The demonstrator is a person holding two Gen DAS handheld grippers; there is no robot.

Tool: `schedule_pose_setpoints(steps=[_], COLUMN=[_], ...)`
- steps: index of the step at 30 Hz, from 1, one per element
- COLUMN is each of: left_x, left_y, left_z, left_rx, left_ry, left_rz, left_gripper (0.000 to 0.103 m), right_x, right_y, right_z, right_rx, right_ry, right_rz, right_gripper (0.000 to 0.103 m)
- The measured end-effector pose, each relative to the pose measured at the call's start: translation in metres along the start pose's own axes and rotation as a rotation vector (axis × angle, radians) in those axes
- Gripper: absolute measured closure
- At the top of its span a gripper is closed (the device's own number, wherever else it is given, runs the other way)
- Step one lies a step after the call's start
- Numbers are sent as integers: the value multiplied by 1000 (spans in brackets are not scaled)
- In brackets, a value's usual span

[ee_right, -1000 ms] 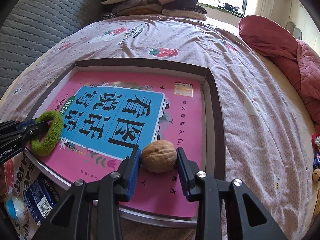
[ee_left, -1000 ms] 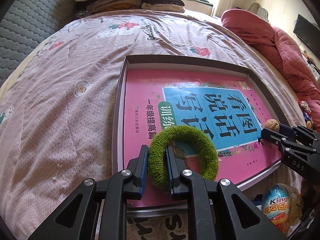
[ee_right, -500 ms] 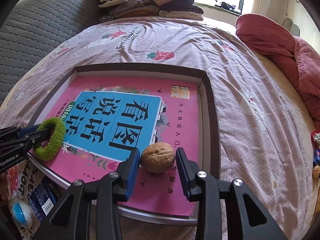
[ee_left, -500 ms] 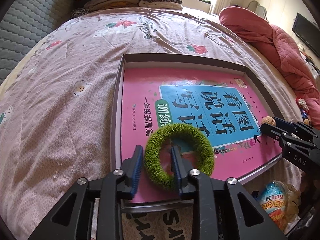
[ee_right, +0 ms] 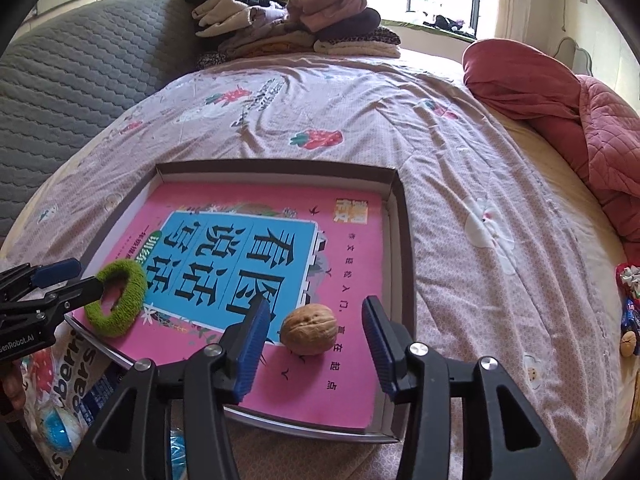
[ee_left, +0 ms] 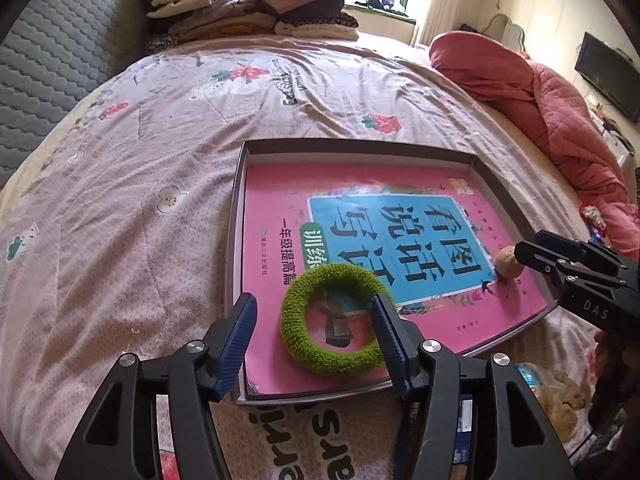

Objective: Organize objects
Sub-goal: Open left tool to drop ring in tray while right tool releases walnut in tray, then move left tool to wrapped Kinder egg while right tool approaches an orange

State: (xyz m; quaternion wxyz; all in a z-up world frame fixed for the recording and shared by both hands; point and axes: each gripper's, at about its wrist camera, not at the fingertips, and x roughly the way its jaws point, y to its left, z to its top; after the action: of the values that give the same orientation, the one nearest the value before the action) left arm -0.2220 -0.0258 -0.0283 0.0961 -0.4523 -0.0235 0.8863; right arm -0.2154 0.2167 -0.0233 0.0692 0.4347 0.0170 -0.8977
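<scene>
Both your claws are spread wide, gripping nothing: left claw (ee_left: 314, 342) straddles the green scrunchie (ee_left: 334, 322), right claw (ee_right: 316, 338) brackets the walnut (ee_right: 308, 329), so back straight out.

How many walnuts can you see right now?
2. One walnut lies on the pink book in the tray, between the open right hand-held gripper fingers. Another walnut sits at the bed's right edge. Others may be hidden.

In the tray (ee_left: 237, 216), a book (ee_left: 276, 200) carries the ring (ee_left: 334, 323) left and the walnut (ee_right: 308, 329) right.
</scene>
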Motion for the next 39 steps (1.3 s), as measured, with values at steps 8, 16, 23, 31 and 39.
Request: schedule_pose_setpoints(steps=[8, 16, 23, 31, 39], left_x=[-33, -76, -108, -126, -134], left_y=[-1, -4, -6, -19, -18], left_z=[2, -5, -26, -51, -83], left_rx=[-5, 8, 11, 47, 59], left_ry=[-81, -165, -216, -225, -230], left_rz=[21, 33, 46, 36, 0], left_gripper=[42, 41, 41, 41, 40], right_x=[-25, -71, -108, -139, -159], right_y=[6, 26, 44, 52, 58], right_z=[2, -3, -10, -39, -72], right_rx=[-12, -38, -69, -80, -73], right_ry=[-66, -179, -263, -336, -371], right_rz=[21, 61, 78, 37, 82], right_gripper=[53, 52, 51, 50, 50])
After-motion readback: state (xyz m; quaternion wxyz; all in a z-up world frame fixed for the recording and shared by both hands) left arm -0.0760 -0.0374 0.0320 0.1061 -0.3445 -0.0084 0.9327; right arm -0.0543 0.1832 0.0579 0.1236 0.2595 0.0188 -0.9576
